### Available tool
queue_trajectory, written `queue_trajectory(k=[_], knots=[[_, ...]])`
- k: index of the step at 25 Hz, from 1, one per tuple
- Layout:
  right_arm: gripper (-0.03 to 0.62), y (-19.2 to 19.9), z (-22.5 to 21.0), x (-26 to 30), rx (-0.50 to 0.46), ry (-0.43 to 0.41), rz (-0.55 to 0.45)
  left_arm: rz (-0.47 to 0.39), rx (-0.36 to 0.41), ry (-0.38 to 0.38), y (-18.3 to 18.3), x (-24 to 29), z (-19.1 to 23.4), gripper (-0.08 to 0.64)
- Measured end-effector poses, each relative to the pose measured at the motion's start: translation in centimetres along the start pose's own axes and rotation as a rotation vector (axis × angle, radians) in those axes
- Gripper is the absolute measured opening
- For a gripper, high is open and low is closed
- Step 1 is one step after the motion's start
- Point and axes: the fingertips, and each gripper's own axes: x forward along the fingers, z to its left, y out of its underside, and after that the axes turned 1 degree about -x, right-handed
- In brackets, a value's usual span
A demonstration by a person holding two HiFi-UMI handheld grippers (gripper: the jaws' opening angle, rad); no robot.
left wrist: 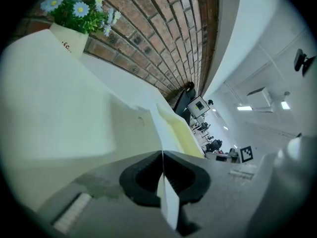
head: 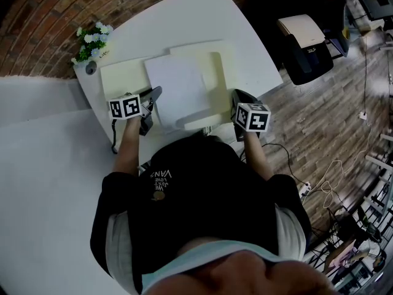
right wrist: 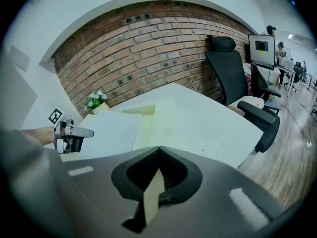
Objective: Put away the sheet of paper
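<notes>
A white sheet of paper (head: 175,88) lies slightly askew across the middle of an open cream folder (head: 123,78) on the white table (head: 202,17). My left gripper (head: 158,92) is rolled onto its side with its tips at the sheet's left edge. Its jaws (left wrist: 162,157) are closed, and the sheet's thin edge runs into the seam. In the right gripper view the left gripper (right wrist: 92,132) sits as a flat blade at the paper (right wrist: 111,133). My right gripper (head: 235,94) hovers upright by the folder's near right corner, shut (right wrist: 158,150) and holding nothing.
A small pot of white flowers (head: 91,42) stands at the table's far left corner against the brick wall. A black office chair (head: 304,48) is beyond the table's right side. The person's body is close against the near edge.
</notes>
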Motion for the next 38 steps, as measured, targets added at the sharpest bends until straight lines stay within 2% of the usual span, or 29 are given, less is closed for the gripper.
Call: queue_trajectory(k=[12,38], knots=[[-0.002,0.0,0.0,-0.1,0.000,-0.001,-0.001,0.020,0.010,0.024,-0.3,1.8,-0.9,0.000],[-0.002,0.0,0.1,-0.1,0.006,-0.010,-0.001,0.043,-0.033,0.062,0.0,5.0,-1.7,0.000]])
